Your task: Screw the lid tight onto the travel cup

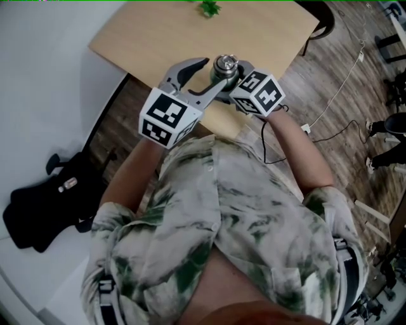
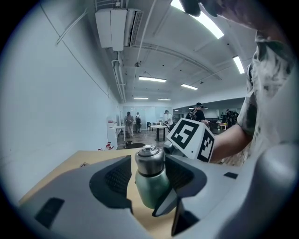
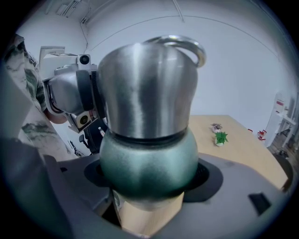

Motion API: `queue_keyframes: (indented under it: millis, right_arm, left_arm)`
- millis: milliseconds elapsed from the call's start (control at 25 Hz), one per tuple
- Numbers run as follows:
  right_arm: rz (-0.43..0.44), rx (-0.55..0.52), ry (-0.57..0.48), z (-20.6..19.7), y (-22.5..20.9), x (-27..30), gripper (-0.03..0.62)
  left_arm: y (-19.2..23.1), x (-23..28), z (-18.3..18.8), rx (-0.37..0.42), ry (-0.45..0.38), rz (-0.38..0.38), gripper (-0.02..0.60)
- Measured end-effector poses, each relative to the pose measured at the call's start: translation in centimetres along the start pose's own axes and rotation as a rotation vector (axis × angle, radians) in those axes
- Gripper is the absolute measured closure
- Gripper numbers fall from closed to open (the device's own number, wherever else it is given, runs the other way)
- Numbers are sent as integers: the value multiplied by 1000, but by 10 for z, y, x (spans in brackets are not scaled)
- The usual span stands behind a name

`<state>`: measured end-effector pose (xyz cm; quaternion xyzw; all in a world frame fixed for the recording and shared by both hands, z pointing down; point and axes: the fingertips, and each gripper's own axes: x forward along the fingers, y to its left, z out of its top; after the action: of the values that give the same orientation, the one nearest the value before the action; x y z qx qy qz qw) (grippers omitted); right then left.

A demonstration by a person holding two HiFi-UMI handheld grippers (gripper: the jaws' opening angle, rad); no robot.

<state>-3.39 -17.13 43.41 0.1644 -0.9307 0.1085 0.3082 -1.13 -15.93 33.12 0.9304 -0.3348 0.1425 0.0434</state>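
The person's patterned shirt (image 1: 241,222) fills the bottom of the head view, and both forearms reach forward from it over the near edge of a light wooden table (image 1: 158,32). The two grippers meet there, their marker cubes (image 1: 168,117) side by side, with the travel cup (image 3: 147,158) between them.

The right gripper (image 3: 148,186) is clamped on the cup's rounded green body, which presses against both jaw pads and fills the gap. The cup stands upright, its long axis vertical. The brushed-steel lid (image 3: 145,88) sits on top and points to the ceiling, with a metal loop (image 3: 189,46) rising from its crown. From the head view only the lid's round top shows, facing the camera.

The left gripper (image 2: 149,182) is spread wide. Its two dark pads flank the cup at about shoulder height, and a clear gap shows on the cup's left side. The tip of the right gripper's jaw shows low against the cup's base in that view, with bare tabletop behind and below it.

A small green plant (image 1: 208,7) sits at the table's far edge, well apart from the cup. A black bag (image 1: 44,203) lies on the white floor to the left.
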Motion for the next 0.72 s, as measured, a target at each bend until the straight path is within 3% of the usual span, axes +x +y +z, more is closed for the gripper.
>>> queue_keyframes:
  millis: [560, 720]
  right_arm:
    - [4, -5, -11, 3, 8, 4, 189]
    - [3, -16, -6, 2, 9, 5, 189]
  left_arm:
    - [-3, 12, 1, 12, 14, 26, 353]
    - [-3, 12, 0, 16, 15, 4, 347]
